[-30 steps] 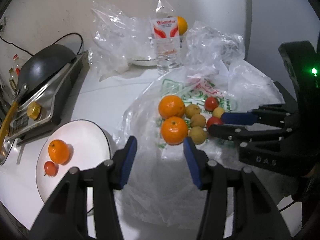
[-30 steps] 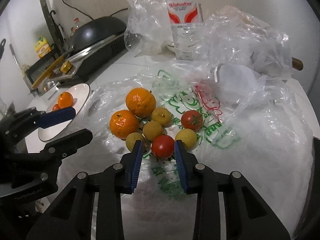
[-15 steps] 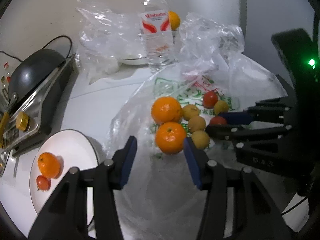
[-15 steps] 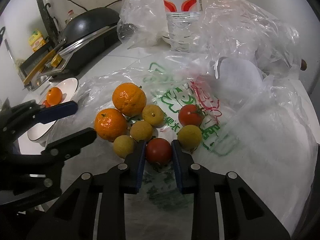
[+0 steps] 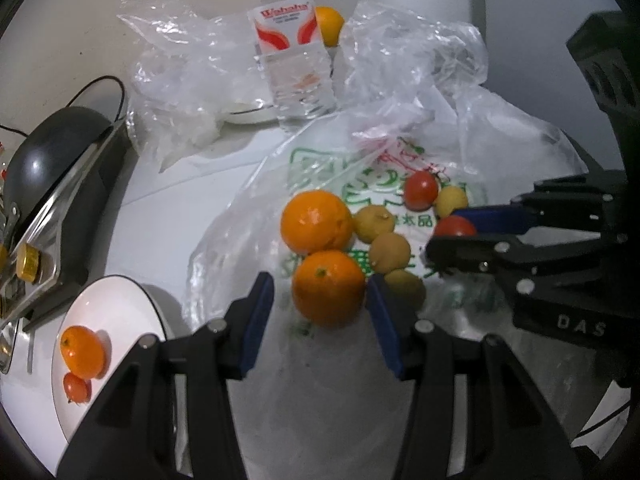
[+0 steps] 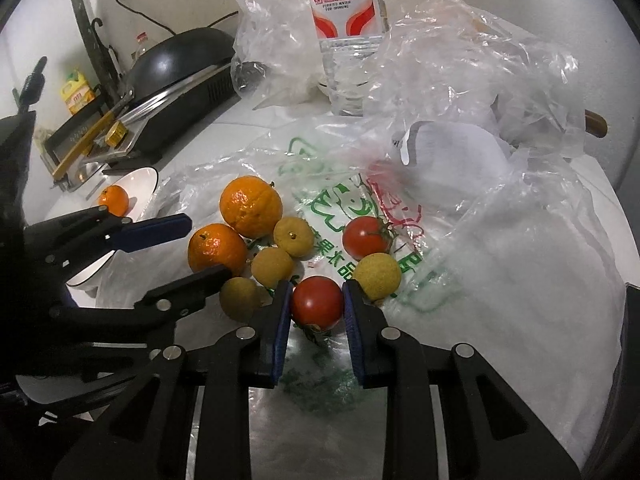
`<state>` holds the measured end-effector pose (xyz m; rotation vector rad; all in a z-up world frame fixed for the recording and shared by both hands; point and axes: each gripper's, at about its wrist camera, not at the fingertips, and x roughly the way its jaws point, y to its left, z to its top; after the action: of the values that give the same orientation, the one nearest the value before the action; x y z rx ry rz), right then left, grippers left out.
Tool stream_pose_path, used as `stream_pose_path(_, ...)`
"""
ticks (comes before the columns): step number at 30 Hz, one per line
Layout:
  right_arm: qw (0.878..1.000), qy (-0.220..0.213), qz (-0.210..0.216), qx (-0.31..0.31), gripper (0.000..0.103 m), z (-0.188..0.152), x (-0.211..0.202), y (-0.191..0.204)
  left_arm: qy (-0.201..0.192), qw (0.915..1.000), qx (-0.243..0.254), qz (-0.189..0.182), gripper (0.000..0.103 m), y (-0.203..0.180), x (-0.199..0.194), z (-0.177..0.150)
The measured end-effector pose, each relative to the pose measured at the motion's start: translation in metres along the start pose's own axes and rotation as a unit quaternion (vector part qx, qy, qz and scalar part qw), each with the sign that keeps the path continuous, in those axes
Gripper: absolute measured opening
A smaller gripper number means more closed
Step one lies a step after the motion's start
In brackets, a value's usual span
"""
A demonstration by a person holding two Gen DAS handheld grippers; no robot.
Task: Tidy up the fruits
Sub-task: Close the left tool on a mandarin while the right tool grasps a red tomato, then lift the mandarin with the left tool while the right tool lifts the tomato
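My right tongs (image 6: 316, 306) pinch a smooth, glossy red tomato (image 6: 316, 302); both blue pads press its sides. It sits at the near edge of the fruit cluster on a thin, crinkled, translucent plastic bag (image 6: 500, 280) printed in green and red.

My left tongs (image 5: 320, 312) stand spread around a round, dimpled orange (image 5: 327, 287). The right pad lies at its side; the left pad stands clear of it. I cannot tell whether the right pad touches.

Just beyond this orange lies a larger, pebbly-skinned orange (image 5: 316, 222). To the right of the left tongs, three dull yellow-brown, rough-skinned round fruits (image 5: 389, 253) lie in a curved row. Beyond the right tongs rest a second shiny tomato (image 6: 366, 238) with a green stalk and a fourth matte yellow fruit (image 6: 377, 276), the latter just beside the right pad.

Left of the left tongs, a glazed white plate (image 5: 116, 304) with a dark rim carries a small orange (image 5: 82, 351) and a small tomato (image 5: 76, 388). Beyond the bag stands a clear ribbed water bottle (image 6: 347, 40) with a red-and-white label, amid more crumpled clear film.
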<state>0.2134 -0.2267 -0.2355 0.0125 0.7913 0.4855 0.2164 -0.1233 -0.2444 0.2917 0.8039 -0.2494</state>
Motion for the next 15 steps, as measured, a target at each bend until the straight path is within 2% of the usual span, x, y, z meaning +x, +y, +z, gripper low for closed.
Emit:
stream_pose_path(6, 1.0, -0.001, 0.002, -0.001, 0.027, -0.0011, -0.0008, -0.0003, 0.003, 0.9999, 0.003, -0.012, 0.049, 0.0021, 0.0065, 0.001)
stream_pose_path(8, 1.0, -0.001, 0.002, -0.001, 0.027, -0.0014, -0.001, 0.0, 0.003, 0.9998, 0.007, -0.016, 0.042, 0.0019, 0.0071, 0.0007)
stream_pose_path(15, 1.0, -0.007, 0.002, -0.004, 0.027, -0.0009, -0.0041, 0.0025, -0.001, 0.9997, 0.007, -0.024, 0.041, 0.002, 0.0038, -0.0005)
